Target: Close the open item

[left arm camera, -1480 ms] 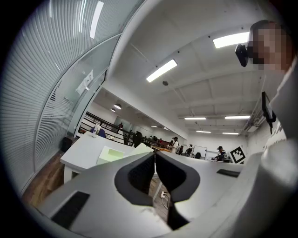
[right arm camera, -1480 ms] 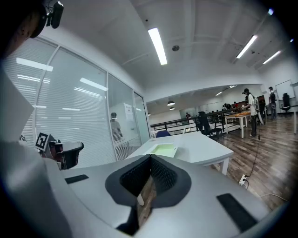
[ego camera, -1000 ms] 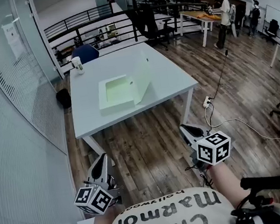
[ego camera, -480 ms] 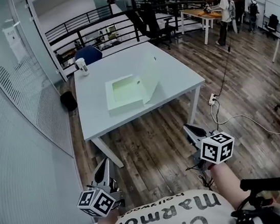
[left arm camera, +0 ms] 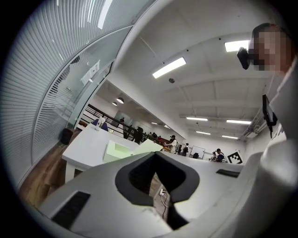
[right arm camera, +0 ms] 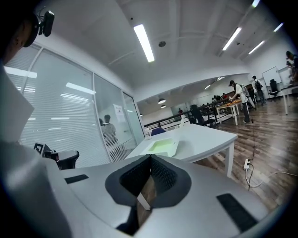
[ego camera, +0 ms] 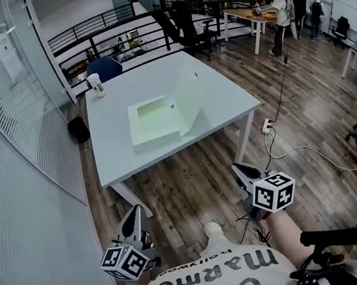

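Observation:
A pale green flat box (ego camera: 154, 121) lies open near the middle of the white table (ego camera: 229, 102), its lid (ego camera: 188, 96) standing up on the right side. The left gripper view shows the box (left arm camera: 120, 150) far off, as does the right gripper view, where the box (right arm camera: 161, 147) is small above the jaws. My left gripper (ego camera: 134, 212) hangs low over the wooden floor, well short of the table, jaws closed together and empty. My right gripper (ego camera: 237, 167) is also over the floor, nearer the table's front right leg, shut with nothing held.
A paper cup (ego camera: 96, 84) stands at the table's far left corner. A black bin (ego camera: 78, 129) sits left of the table by the glass wall (ego camera: 5, 130). A cable (ego camera: 292, 150) and socket (ego camera: 266, 126) lie on the floor to the right. People stand at distant desks.
The head view has shifted slightly and a shoe now shows on the floor below the table. Both grippers stay low and shut; the box has not moved.

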`<state>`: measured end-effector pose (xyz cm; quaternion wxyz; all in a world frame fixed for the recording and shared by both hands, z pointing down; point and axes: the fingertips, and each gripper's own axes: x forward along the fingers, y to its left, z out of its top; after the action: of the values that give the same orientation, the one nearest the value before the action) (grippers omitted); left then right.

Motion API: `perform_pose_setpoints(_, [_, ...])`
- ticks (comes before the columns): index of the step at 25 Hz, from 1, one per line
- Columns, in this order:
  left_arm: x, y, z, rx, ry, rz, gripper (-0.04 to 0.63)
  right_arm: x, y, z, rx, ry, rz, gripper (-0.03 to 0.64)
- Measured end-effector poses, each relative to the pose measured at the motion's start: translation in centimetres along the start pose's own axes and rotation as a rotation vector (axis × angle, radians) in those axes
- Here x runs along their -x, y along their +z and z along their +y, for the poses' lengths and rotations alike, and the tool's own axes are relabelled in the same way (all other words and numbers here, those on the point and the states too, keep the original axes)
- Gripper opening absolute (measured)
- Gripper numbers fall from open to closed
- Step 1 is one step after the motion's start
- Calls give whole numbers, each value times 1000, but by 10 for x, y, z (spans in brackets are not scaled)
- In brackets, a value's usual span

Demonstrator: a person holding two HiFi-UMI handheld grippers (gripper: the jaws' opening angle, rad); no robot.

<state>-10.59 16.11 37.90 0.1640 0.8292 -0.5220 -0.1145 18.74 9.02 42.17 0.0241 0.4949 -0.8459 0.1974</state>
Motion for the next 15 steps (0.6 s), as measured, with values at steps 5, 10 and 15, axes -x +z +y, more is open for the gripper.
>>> perform_pose_setpoints(5, [-41, 11, 23, -4, 24, -13, -8, -45, 27, -32, -17, 14, -19, 2])
perform_pose_setpoints(10, [-94, 27, 42, -29, 52, -34, -8, -95, 63, -60, 5, 51, -32, 2])
perform_pose_setpoints(15, [-141, 33, 46, -24, 52, -24, -8, -132, 97, -85, 6, 73, -40, 2])
